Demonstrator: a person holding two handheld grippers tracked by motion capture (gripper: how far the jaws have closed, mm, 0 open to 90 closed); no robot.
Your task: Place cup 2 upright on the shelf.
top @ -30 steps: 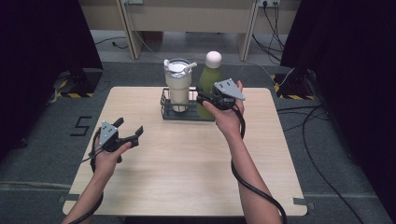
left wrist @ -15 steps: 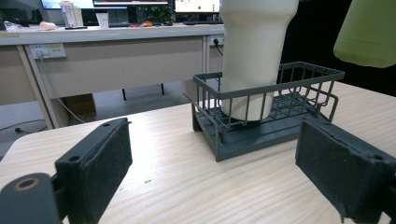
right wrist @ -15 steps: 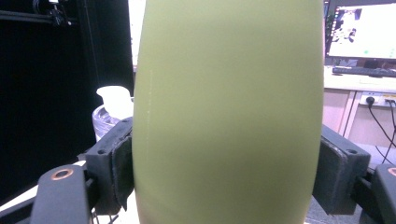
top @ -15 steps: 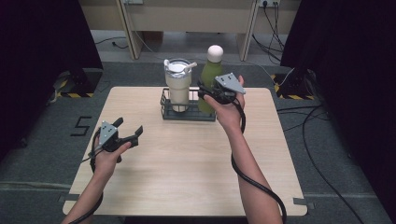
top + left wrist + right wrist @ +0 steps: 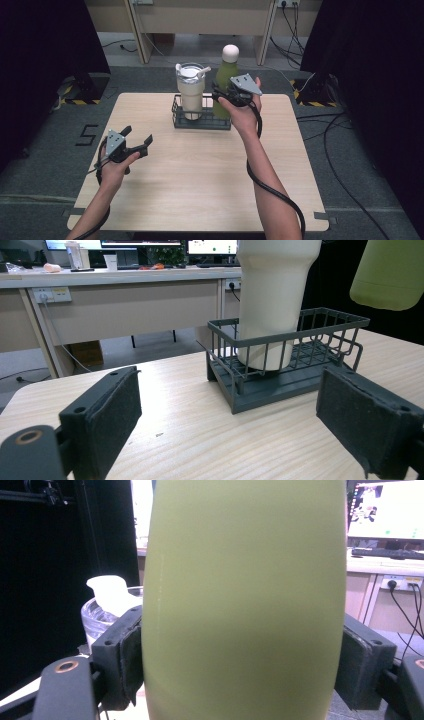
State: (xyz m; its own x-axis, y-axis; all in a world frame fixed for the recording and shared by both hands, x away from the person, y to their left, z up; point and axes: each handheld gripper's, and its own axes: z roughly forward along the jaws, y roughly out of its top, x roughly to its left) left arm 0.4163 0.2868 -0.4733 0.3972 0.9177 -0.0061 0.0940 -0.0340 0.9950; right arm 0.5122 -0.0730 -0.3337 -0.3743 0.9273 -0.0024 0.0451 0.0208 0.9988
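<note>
A green bottle [image 5: 225,75] with a white cap hangs clear above the right end of a dark wire basket [image 5: 178,121], as its raised base [image 5: 389,275] shows in the left gripper view. My right gripper [image 5: 223,95] is shut on it, with both pads pressed against the bottle's sides [image 5: 245,600]. A cream tumbler [image 5: 191,91] with a clear lid stands in the basket's left half. My left gripper [image 5: 138,134] hovers open over the table's left side, with nothing between its jaws, pointing toward the basket [image 5: 290,365] and the tumbler [image 5: 272,300].
The basket sits at the far middle of the wooden table [image 5: 200,185]. A desk [image 5: 125,295] with monitors stands beyond the table's far edge. Cables [image 5: 270,185] trail from both grippers, and more lie on the floor to the right.
My right gripper has lifted the green bottle upward, out of the basket. The left gripper has stayed in place, open.
</note>
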